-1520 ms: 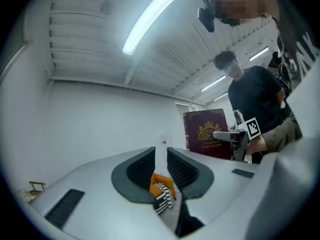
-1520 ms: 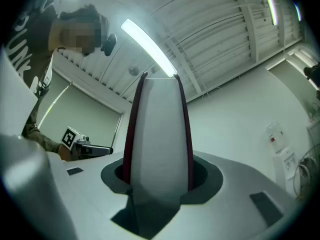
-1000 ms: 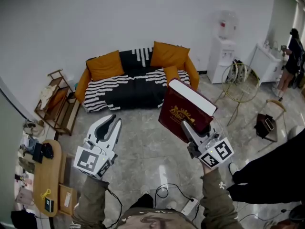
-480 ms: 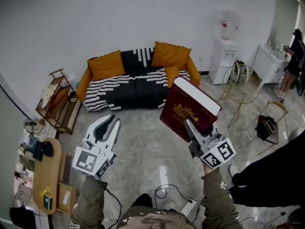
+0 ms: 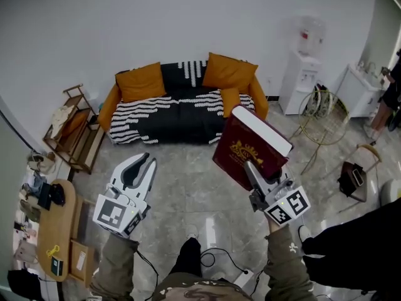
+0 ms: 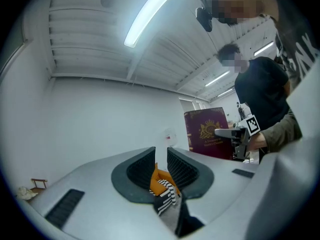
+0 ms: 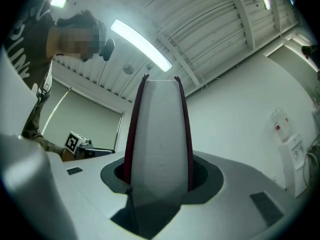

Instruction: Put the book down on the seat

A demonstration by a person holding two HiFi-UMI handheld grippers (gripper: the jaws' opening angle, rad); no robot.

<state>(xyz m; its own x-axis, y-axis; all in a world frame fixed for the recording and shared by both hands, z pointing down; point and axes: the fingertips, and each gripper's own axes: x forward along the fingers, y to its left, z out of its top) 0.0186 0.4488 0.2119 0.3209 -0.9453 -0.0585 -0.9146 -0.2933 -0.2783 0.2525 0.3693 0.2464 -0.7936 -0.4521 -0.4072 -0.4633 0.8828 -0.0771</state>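
Observation:
A thick maroon book (image 5: 249, 148) with a gold crest and white page edges stands tilted in the air over the floor. My right gripper (image 5: 253, 172) is shut on its lower end. In the right gripper view the page edge (image 7: 160, 134) fills the gap between the jaws. The left gripper view shows the book (image 6: 207, 134) off to the right. The sofa (image 5: 172, 116), black and white striped with orange cushions, stands ahead against the wall, its seat bare. My left gripper (image 5: 148, 162) hangs at the left, shut with nothing in it; a sliver of sofa (image 6: 165, 190) shows through its jaws (image 6: 161, 156).
A wooden rack (image 5: 70, 133) and a wooden table (image 5: 55, 226) stand at the left. A water dispenser (image 5: 303, 68), a gold wire chair (image 5: 323, 115) and a stool (image 5: 354, 171) stand at the right. A person in black (image 5: 354, 240) is close at the right. Cables (image 5: 216, 256) lie on the floor.
The book and my right gripper have drifted slightly right and down in the head view, grip unchanged. The left gripper has barely moved. A foot now shows at the bottom.

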